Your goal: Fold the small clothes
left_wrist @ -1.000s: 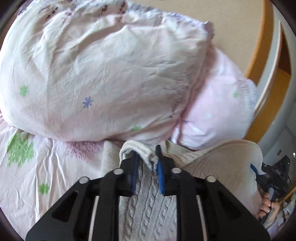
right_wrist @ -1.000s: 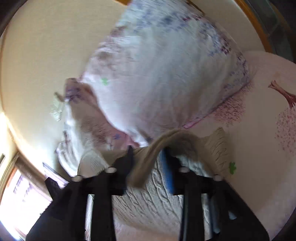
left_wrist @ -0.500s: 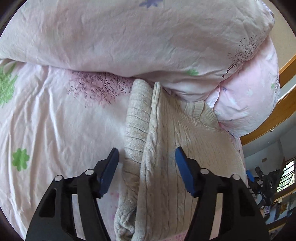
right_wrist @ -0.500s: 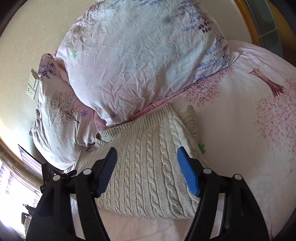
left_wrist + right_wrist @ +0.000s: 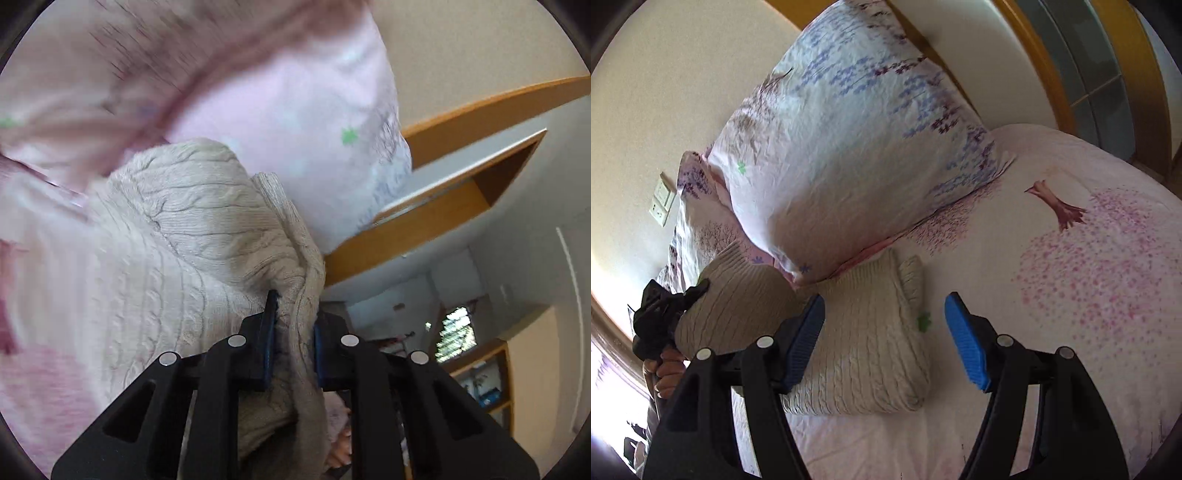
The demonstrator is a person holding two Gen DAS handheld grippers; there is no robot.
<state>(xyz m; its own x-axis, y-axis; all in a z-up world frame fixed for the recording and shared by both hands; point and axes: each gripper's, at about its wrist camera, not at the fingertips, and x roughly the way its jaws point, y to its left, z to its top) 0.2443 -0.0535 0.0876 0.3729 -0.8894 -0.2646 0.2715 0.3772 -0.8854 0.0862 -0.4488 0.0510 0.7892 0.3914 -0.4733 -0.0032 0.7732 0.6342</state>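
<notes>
A cream cable-knit sweater [image 5: 871, 343] lies folded on the pink bedsheet, its far edge against the pillows. My left gripper [image 5: 293, 343] is shut on the sweater's edge [image 5: 299, 295] and lifts that side up; it also shows in the right wrist view [image 5: 665, 302] with the raised cream flap [image 5: 735, 306] beside it. My right gripper [image 5: 884, 332] is open and empty, hovering above the sweater's right part with its blue pads [image 5: 964, 343] spread wide.
Two floral pillows [image 5: 849, 147] lean against the wall behind the sweater. The pink tree-print bedsheet [image 5: 1089, 277] stretches to the right. A wooden bed frame [image 5: 424, 221] and a room with shelves lie beyond the left side.
My left gripper has gone from open above the sweater to shut on its left edge and has lifted it. My right gripper stayed open and rose slightly.
</notes>
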